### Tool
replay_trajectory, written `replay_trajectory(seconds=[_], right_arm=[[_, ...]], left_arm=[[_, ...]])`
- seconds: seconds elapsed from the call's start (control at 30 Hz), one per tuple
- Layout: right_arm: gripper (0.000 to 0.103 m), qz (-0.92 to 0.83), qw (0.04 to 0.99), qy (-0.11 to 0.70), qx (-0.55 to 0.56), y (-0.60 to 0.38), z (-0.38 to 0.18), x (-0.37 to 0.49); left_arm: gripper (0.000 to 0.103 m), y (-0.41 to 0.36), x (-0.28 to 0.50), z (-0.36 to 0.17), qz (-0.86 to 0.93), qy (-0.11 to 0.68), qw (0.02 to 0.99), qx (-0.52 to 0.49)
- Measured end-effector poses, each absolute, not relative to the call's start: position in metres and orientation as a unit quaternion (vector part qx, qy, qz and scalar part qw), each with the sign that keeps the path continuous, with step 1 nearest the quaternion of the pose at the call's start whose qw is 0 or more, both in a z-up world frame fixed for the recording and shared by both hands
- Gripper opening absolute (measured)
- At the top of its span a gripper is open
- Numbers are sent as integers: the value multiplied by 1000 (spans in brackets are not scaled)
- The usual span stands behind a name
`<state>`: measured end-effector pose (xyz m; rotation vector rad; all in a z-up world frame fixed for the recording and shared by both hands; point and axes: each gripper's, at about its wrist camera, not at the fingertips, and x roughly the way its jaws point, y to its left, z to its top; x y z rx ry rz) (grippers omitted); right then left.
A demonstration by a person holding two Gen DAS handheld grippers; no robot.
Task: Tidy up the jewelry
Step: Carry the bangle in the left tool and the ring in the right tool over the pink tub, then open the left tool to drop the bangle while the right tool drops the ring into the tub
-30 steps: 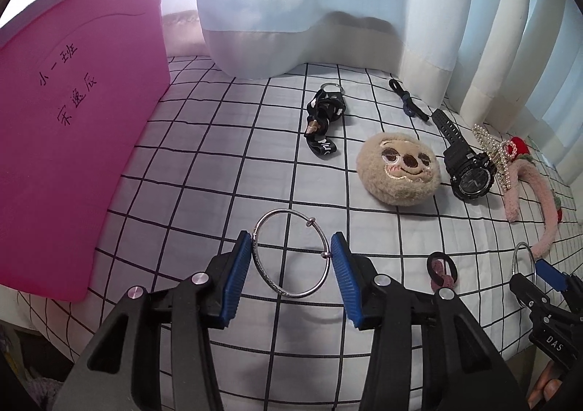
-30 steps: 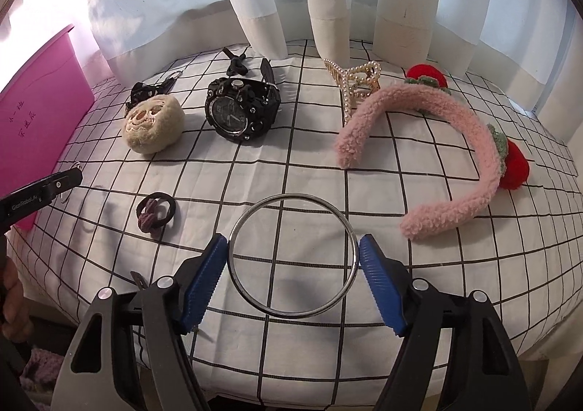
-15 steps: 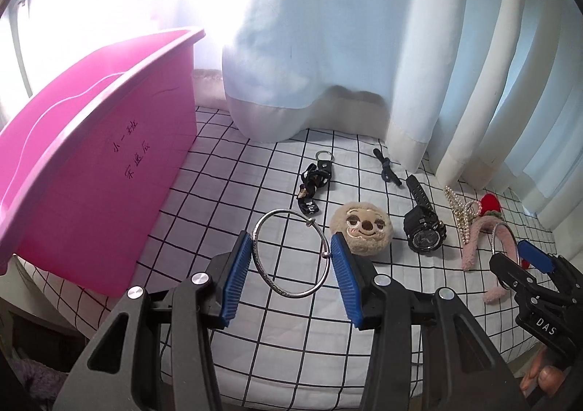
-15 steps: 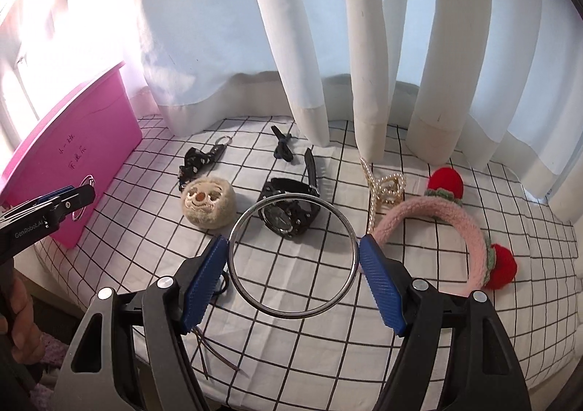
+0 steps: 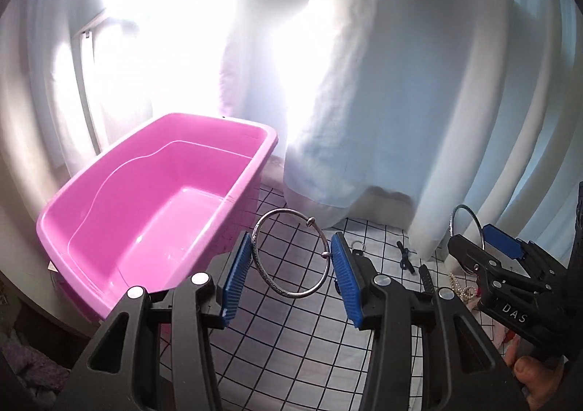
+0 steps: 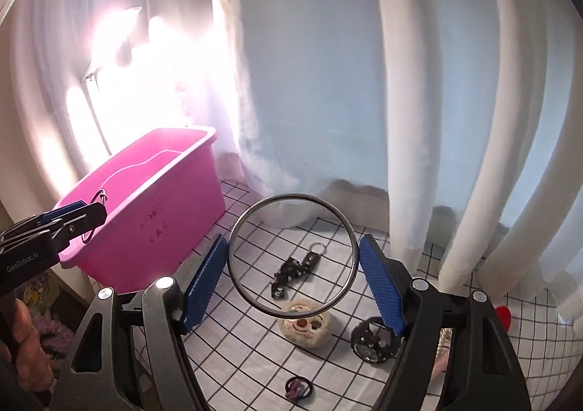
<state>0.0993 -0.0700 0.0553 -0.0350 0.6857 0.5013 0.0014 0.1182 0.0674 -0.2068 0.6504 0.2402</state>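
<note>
My left gripper (image 5: 291, 272) is shut on a thin silver bangle with a bead clasp (image 5: 262, 270), held in the air to the right of the open pink plastic bin (image 5: 156, 214). My right gripper (image 6: 293, 278) is shut on a larger plain silver bangle (image 6: 237, 278), held above the checked cloth. The right gripper with its bangle also shows at the right of the left wrist view (image 5: 481, 247). The left gripper shows at the left of the right wrist view (image 6: 69, 221), in front of the bin (image 6: 160, 214).
On the checked cloth (image 6: 255, 356) lie a black keychain strap (image 6: 297, 270), a plush sloth face (image 6: 308, 325), a black watch (image 6: 371, 340), a dark hair tie (image 6: 298, 389) and a red pom-pom (image 6: 503, 316). White curtains (image 6: 419, 101) hang behind.
Both grippers have risen and tilted up with their bangles. The left one has swung left, so the inside of the pink bin now shows.
</note>
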Motion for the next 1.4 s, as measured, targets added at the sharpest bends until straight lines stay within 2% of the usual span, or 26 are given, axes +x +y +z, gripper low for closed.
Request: replay_trajectory(seconds=[0.23,0.57,1.03,1.23,1.4], right_arm=[[72,321,894,311,-34,20,84,138],[72,407,845,340,-68,155,81,182],[72,411,759,487,-134,254,22,247],[72,390,718,556,-153,275,-5,266],[72,376,701,583,-165,280,-12,269]], left_arm=[[44,187,3,88,194,305,925,-114],[44,292,18,62,264,342,887,-163],[44,362,63,-1,299,450,807,-237],[44,371,75,-19,288,503,772,-261],[44,375,80,-31,280,531,749,-281]])
